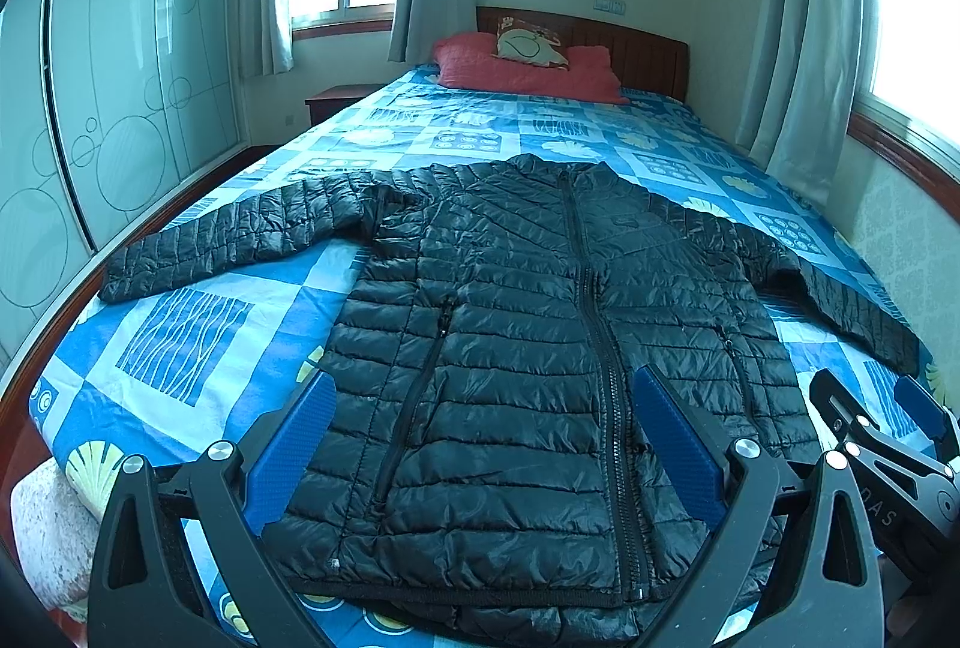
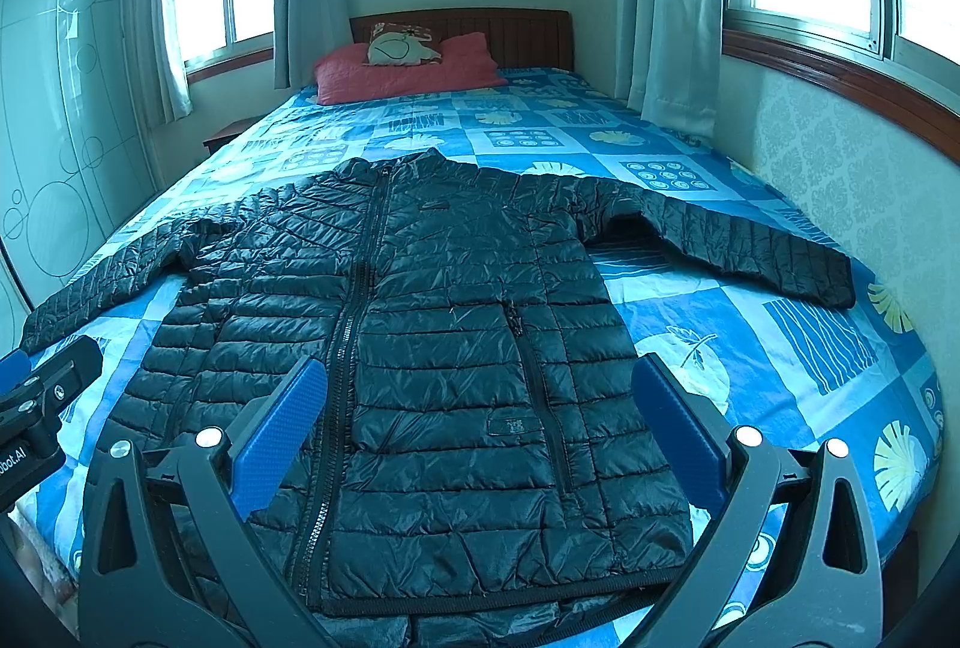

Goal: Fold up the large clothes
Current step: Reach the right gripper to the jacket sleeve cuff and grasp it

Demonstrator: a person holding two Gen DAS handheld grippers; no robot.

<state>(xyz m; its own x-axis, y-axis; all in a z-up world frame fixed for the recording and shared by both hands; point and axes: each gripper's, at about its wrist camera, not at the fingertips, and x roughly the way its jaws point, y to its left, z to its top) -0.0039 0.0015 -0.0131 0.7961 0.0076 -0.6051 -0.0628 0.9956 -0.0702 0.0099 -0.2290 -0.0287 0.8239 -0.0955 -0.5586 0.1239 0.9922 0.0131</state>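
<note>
A black quilted puffer jacket (image 1: 528, 324) lies flat and face up on the bed, zipped shut, both sleeves spread out to the sides, its hem at the near edge. Under it is a blue patchwork bedsheet (image 1: 192, 324) printed with leaves and squares. The left gripper (image 1: 486, 408) hangs above the hem with its blue-padded fingers (image 1: 300, 438) spread wide, holding nothing. The right gripper (image 2: 480, 396) hovers likewise, fingers (image 2: 678, 420) wide and empty. A red pillow (image 2: 408, 69) rests by the wooden headboard (image 2: 516, 33).
</note>
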